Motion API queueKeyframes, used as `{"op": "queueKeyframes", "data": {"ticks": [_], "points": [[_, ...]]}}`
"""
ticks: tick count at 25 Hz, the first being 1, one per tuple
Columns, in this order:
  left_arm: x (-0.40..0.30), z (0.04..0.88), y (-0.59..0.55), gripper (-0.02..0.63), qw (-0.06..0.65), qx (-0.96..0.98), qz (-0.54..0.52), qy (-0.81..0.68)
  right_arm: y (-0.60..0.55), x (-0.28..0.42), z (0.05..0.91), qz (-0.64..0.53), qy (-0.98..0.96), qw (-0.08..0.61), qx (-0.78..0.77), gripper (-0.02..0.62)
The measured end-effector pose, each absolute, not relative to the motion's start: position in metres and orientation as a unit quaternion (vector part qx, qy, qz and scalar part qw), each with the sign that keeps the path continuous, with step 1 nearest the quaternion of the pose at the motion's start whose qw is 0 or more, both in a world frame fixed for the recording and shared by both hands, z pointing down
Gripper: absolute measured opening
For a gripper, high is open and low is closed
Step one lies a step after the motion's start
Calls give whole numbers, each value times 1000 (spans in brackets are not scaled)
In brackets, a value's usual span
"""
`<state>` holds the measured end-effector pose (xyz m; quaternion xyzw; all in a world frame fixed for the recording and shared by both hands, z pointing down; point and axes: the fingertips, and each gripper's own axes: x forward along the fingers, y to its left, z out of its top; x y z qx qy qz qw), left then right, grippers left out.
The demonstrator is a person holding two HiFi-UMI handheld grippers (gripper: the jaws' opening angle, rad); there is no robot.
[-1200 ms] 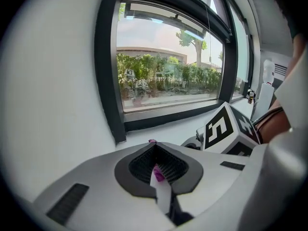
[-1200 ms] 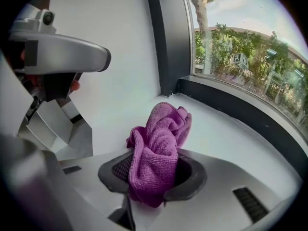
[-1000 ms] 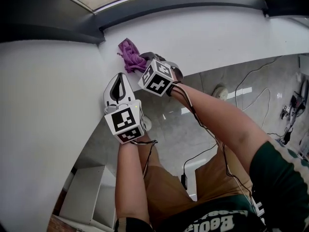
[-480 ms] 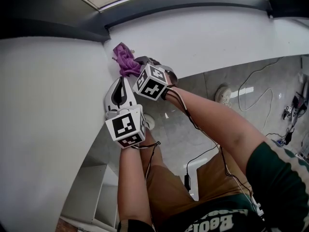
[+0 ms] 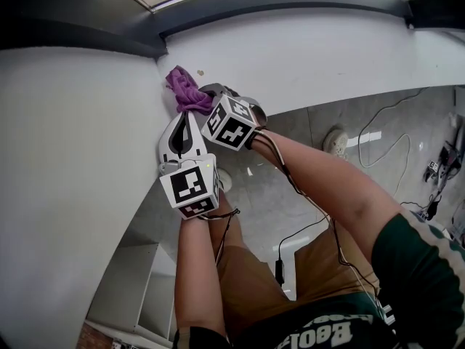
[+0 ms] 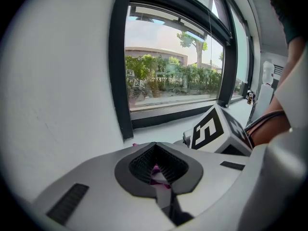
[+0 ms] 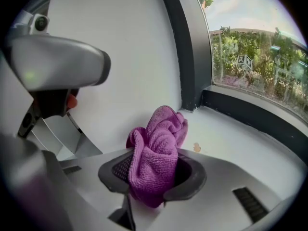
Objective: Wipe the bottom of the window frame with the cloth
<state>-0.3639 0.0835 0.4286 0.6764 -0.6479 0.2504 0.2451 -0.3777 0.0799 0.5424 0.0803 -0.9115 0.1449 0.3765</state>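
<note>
Looking along the right tongs (image 7: pixel 150 179), their own view shows both jaws clamped on the purple cloth (image 7: pixel 156 148). The cloth bunches up out of them and rests on the white sill (image 7: pixel 240 146) in its far left corner, where the dark window frame (image 7: pixel 185 47) meets the white side wall (image 7: pixel 130 47). Whether the cloth touches the frame itself cannot be told. Only that view shows a small brownish spot (image 7: pixel 196 148) on the sill just beside the cloth. The head view gives the layout instead: the left tongs (image 5: pixel 184 116) lie over the sill's near edge by the side wall, their tip just beside the cloth and close against the right tongs, whose marker cube (image 5: pixel 231 122) sits above the person's forearm (image 5: pixel 327 180). The left gripper view shows the left tongs' jaws together with nothing gripped, a sliver of purple showing through the hollow between the pads. It also shows the bottom rail (image 6: pixel 173 113) of the frame, and trees (image 6: pixel 159 76) and a low building (image 6: pixel 154 54) beyond the glass. Below the sill, the head view takes in a grey tiled floor (image 5: pixel 290 217) crossed by cables (image 5: pixel 392 140), with a white shelf unit (image 5: pixel 138 282) by the wall.
</note>
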Motion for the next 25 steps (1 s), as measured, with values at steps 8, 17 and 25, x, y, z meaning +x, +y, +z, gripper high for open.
{"op": "queueKeyframes", "data": {"ticks": [8,17,25], "points": [[-346,408,75,9,224,691,246,-641,69,-361,488,124,-933,328,84,149],[-294,330,65,9,207,711,211,-638,49,-277,379,120,-941,291,128,149],[-222,232,40,9,139,769,177,-598,25,-194,241,90,-956,209,184,149]]}}
